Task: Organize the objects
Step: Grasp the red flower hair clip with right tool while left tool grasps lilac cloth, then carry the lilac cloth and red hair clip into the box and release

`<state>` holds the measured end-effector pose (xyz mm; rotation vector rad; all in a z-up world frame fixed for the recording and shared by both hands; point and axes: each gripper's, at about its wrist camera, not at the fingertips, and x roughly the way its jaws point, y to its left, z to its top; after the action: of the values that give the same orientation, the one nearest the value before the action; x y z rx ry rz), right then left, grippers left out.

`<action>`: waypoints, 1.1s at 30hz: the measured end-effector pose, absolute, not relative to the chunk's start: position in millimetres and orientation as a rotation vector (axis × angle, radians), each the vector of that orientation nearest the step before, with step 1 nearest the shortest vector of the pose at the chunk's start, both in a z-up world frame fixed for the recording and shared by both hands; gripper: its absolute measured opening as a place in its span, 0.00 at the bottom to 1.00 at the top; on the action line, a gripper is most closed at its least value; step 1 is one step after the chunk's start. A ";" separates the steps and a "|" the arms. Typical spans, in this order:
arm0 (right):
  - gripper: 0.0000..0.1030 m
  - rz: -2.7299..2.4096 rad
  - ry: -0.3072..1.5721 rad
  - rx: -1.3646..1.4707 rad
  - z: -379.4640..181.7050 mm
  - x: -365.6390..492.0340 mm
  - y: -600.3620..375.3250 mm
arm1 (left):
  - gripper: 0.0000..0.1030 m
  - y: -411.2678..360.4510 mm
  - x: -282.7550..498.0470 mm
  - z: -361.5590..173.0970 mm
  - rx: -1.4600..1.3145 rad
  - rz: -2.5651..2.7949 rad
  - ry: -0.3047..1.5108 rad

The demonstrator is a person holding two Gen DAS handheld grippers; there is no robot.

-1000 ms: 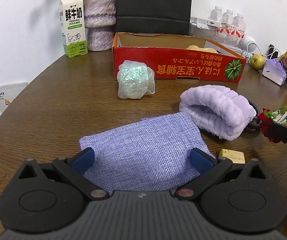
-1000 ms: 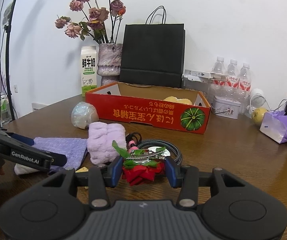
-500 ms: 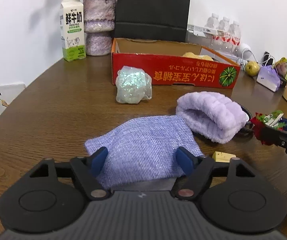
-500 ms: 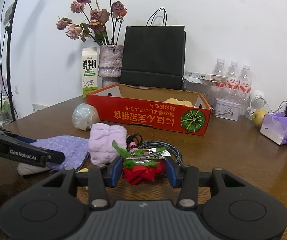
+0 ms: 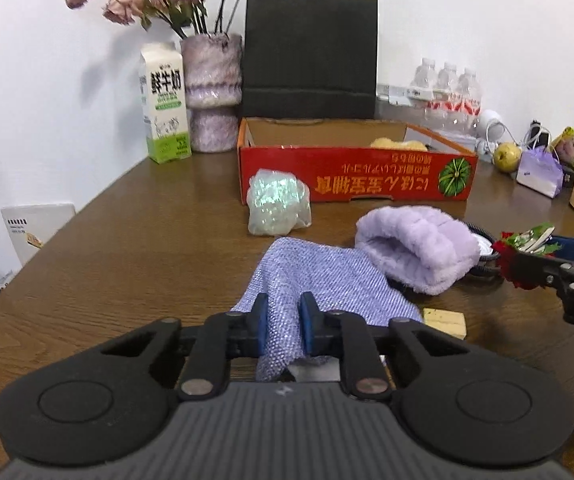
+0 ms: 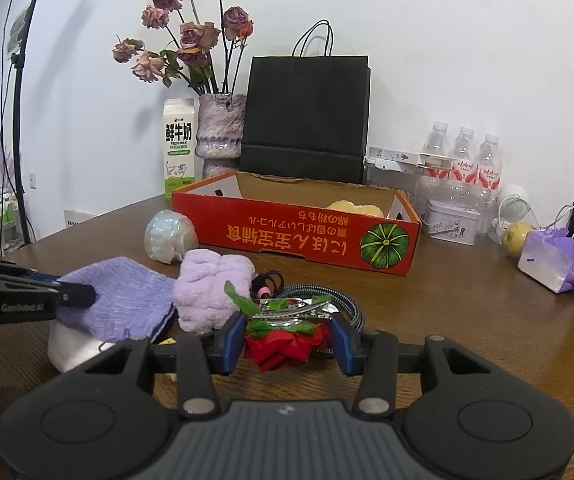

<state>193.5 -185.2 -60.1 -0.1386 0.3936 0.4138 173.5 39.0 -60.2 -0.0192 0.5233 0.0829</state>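
my left claw [image 5: 281, 326] is narrowing, its jaws closing on a bunched fold of the lilac woven cloth [image 5: 327, 276]; the blue pads already press the fabric from both sides. the rest of that cloth spreads ahead of the claw over the wooden table [image 5: 127, 248]. a bit ahead and to the right of it lies the fluffy purple towel roll [image 5: 415, 246], and straight ahead, further on, sits the shiny crinkled bundle [image 5: 277, 202], just in front of the red cardboard box [image 5: 351, 178]. close on the right of this claw i see a small yellow block [image 5: 445, 322] on the table.

my right claw [image 6: 287, 338] is held fairly narrow and grips a red artificial rose [image 6: 283, 340] with green leaves and a silvery clip on top. just beyond its tips lies a coiled braided cable [image 6: 343, 306]; the towel roll is ahead and to the left, touching the cloth. the red box stands further ahead, well apart, with something yellow inside.
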 end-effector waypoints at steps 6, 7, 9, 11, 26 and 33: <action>0.43 0.405 0.379 -0.135 -59.1 192.1 -186.2 | 0.12 33.9 162.1 -44.8 -0.020 0.076 0.479; 0.43 0.405 0.377 -0.134 -58.9 191.9 -186.2 | 0.12 32.5 161.0 -41.9 -0.020 0.070 0.473; 0.42 0.407 0.373 -0.132 -57.8 190.8 -186.5 | 0.11 29.5 159.1 -36.6 -0.022 0.063 0.462; 0.42 0.403 0.364 -0.126 -56.0 189.1 -186.7 | 0.11 27.2 157.8 -32.4 -0.022 0.062 0.454; 0.42 0.428 0.317 -0.090 -34.2 185.6 -180.3 | 0.08 20.3 158.7 -4.7 -0.021 0.051 0.395; 0.42 0.434 0.302 -0.081 -23.1 193.2 -175.7 | 0.07 19.5 166.4 8.1 -0.019 0.046 0.364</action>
<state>193.2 -175.7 -23.1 -0.0809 0.3016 0.4337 166.4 19.5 8.1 -0.0191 0.3638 0.0458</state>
